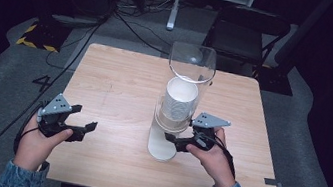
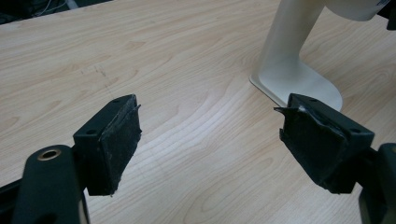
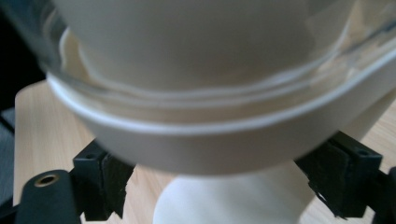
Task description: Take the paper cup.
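Observation:
A cup dispenser stands mid-table: a white stand [image 1: 160, 147] carrying a clear tube [image 1: 192, 63] with a stack of white cups [image 1: 179, 99] inside. My right gripper [image 1: 180, 130] is at the dispenser's lower end, open, one jaw on each side of the white collar [image 3: 205, 149], which sits above the stand's post [image 3: 233, 203]; I cannot tell whether the pads touch it. The right gripper [image 3: 224, 179] has nothing clamped. My left gripper [image 1: 85, 117] hovers open over bare wood, left of the stand. In the left gripper view that gripper [image 2: 210, 135] is open, with the stand's foot [image 2: 299, 81] beyond it.
The wooden table [image 1: 121, 81] is bare to the left of and behind the dispenser. On the grey floor beyond lie cables [image 1: 130, 21], a black folding chair [image 1: 245, 32] and a yellow-black striped block [image 1: 37, 35].

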`<action>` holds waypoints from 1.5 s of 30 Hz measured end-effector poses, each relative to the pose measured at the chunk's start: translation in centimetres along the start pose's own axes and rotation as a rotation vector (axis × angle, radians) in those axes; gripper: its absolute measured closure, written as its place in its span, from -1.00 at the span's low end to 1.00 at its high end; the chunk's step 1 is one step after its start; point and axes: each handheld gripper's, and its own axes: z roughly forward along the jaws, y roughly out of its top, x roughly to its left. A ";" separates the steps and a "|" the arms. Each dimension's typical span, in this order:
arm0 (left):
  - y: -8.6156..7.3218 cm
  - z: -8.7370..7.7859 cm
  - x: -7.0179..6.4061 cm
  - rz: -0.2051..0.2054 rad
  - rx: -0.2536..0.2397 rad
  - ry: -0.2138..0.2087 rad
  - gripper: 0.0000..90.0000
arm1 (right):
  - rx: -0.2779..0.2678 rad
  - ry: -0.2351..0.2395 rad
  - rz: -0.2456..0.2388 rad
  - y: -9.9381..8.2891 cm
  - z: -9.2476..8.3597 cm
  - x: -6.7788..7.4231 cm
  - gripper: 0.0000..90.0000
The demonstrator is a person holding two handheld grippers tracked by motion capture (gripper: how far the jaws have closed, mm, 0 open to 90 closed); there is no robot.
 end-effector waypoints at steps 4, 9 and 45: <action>0.0 0.0 0.0 0.000 0.001 -0.002 -0.56 | -0.060 0.010 0.039 -0.5 0.8 0.0 -0.59; 0.0 0.1 -0.1 0.001 0.003 -0.003 -0.56 | -0.131 -0.007 0.047 -1.1 1.8 0.2 -0.52; -0.2 0.4 0.1 -0.002 0.016 -0.012 -0.55 | -0.174 -0.050 -0.035 -2.4 3.1 0.2 -0.25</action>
